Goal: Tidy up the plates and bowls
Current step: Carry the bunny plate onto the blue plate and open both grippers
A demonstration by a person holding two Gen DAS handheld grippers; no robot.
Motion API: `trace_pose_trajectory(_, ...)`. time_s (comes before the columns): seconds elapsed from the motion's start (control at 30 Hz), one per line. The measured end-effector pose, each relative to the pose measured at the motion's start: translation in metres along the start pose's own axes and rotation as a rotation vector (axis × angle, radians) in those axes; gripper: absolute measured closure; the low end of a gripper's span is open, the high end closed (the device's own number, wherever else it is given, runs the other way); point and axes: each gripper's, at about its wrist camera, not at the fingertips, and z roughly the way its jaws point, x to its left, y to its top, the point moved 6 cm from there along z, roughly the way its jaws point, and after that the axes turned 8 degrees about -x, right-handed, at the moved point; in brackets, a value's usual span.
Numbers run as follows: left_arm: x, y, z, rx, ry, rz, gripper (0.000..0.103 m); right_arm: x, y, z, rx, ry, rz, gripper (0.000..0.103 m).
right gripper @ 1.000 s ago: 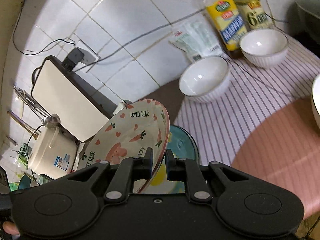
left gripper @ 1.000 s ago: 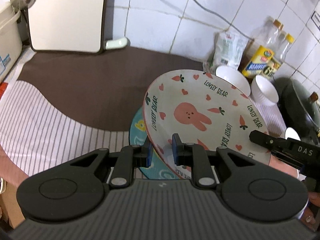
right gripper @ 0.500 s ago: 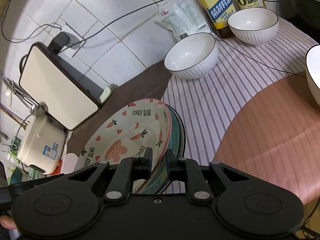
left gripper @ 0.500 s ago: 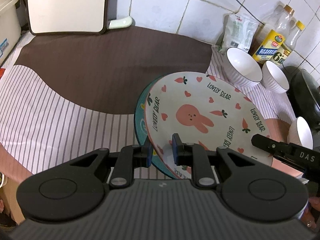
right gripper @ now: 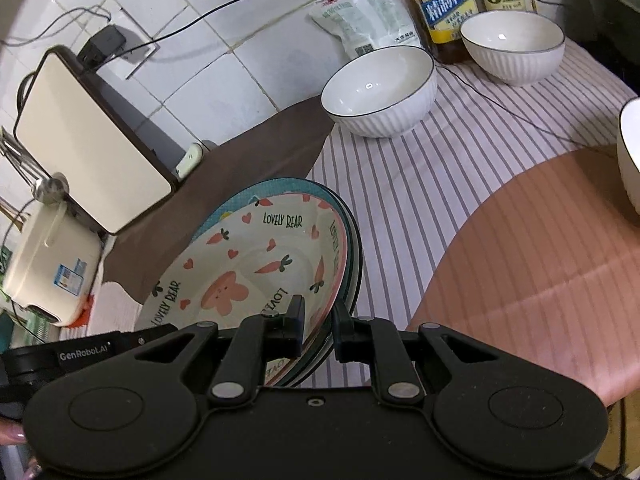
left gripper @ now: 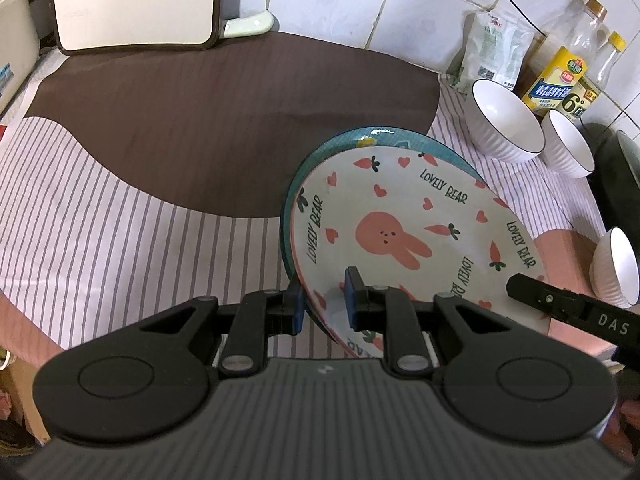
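A white rabbit plate (left gripper: 404,236) printed "LOVELY BEAR" hangs low over a teal plate (left gripper: 384,136) on the striped cloth. My left gripper (left gripper: 323,300) is shut on the rabbit plate's near left rim. My right gripper (right gripper: 318,318) is shut on the same rabbit plate (right gripper: 248,264) at its right rim, and the teal plate (right gripper: 280,188) shows just beneath and behind it. Three white ribbed bowls stand to the right: a big one (left gripper: 504,122), a second (left gripper: 570,142) and a third (left gripper: 616,266). The right gripper's finger (left gripper: 560,304) shows in the left wrist view.
Oil bottles (left gripper: 560,80) and a white packet (left gripper: 496,50) stand against the tiled wall behind the bowls. A dark pan (left gripper: 616,176) sits at the far right. A cream appliance (left gripper: 136,0) and a rice cooker (right gripper: 48,268) stand at the back left. A black cord (right gripper: 500,108) crosses the cloth.
Both grippers have lowered the rabbit plate from a steep tilt to nearly flat, close over the teal plate. Both grips have held.
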Motion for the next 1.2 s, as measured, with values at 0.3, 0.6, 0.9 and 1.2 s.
trace_pose_trajectory(0.3,-0.007,0.004,-0.001,0.024,0.019,0.015,0.084,0.015,-0.003,-0.001,-0.012,-0.096,-0.179,0.083)
trace_pose_trajectory(0.6,-0.012,0.005,0.002,0.070,0.058,0.030,0.082,0.017,-0.012,0.005,-0.045,-0.106,-0.277,0.074)
trace_pose_trajectory(0.9,-0.013,0.010,0.008,0.096,0.090,0.000,0.082,0.019,-0.016,0.011,-0.112,-0.092,-0.363,0.067)
trace_pose_trajectory(1.2,-0.016,0.012,0.009,0.133,0.129,-0.021,0.081,0.020,-0.019,0.014,-0.144,-0.103,-0.409,0.065)
